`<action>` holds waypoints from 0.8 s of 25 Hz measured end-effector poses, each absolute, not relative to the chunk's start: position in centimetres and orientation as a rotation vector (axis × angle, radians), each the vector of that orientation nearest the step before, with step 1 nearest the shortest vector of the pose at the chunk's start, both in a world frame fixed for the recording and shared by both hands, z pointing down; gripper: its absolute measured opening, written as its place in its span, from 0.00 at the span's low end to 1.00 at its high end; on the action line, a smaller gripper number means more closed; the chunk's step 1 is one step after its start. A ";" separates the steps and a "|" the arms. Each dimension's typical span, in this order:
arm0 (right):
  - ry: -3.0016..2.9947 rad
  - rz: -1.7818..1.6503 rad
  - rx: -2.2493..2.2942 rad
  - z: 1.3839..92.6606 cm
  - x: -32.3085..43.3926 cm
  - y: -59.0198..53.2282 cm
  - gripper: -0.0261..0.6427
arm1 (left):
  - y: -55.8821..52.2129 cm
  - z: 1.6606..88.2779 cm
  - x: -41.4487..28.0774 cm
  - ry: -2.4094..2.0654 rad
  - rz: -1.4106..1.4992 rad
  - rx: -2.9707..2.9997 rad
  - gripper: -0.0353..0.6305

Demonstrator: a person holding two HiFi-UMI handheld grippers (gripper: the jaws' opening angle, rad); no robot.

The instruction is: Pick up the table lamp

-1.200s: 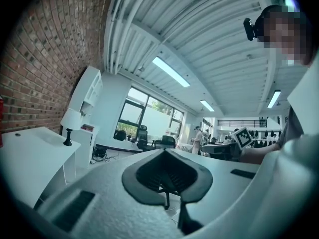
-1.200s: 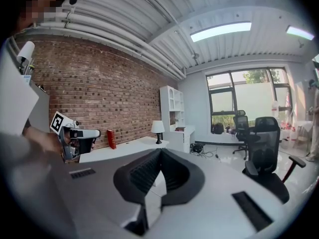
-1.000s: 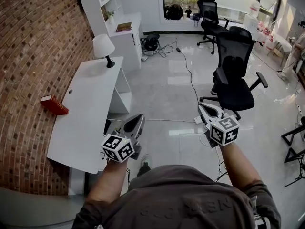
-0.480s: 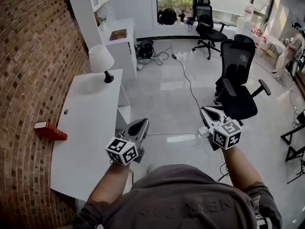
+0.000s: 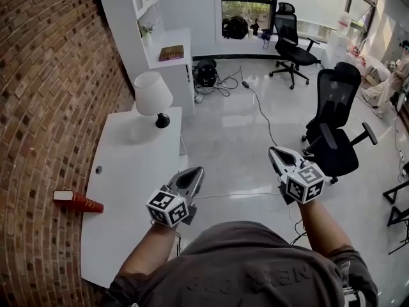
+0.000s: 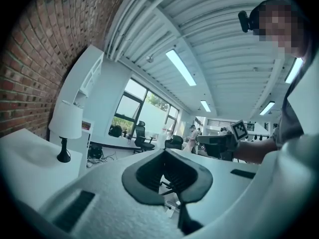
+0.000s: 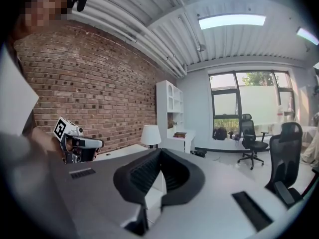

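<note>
The table lamp (image 5: 154, 96), with a white shade and a black stem and base, stands at the far end of the white desk (image 5: 128, 190), by the brick wall. My left gripper (image 5: 197, 171) hovers off the desk's right edge, well short of the lamp, its jaws together and empty. My right gripper (image 5: 273, 150) is over the floor to the right, also shut with nothing in it. In the left gripper view the lamp (image 6: 65, 125) is far left. From the right gripper view, the lamp (image 7: 150, 135) shows beyond the closed tips, with the left gripper (image 7: 92, 143) at left.
A red book (image 5: 78, 201) lies at the desk's left edge against the brick wall (image 5: 45, 88). A white cabinet (image 5: 172, 59) stands behind the lamp. Black office chairs (image 5: 337, 142) (image 5: 293, 40) and a floor cable (image 5: 261, 110) are to the right.
The whole view has moved forward along the desk: the lamp now looks larger and nearer. Both grippers have come along with it, their jaws staying together.
</note>
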State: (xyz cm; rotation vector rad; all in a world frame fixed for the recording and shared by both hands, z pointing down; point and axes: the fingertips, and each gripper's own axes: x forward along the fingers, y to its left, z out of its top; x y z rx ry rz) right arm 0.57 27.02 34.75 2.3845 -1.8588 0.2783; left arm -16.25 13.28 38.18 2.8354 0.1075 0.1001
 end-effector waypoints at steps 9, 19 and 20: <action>-1.883 0.333 2.355 36.9 6.2 20.9 0.03 | 6.6 39.3 -12.1 0.037 0.125 2.833 0.06; -2.022 0.299 2.250 38.7 21.0 13.1 0.03 | 0.0 41.0 0.6 -0.146 0.105 2.864 0.06; -2.034 0.302 2.238 38.8 23.2 12.2 0.03 | -0.7 41.0 2.5 -0.171 0.095 2.857 0.06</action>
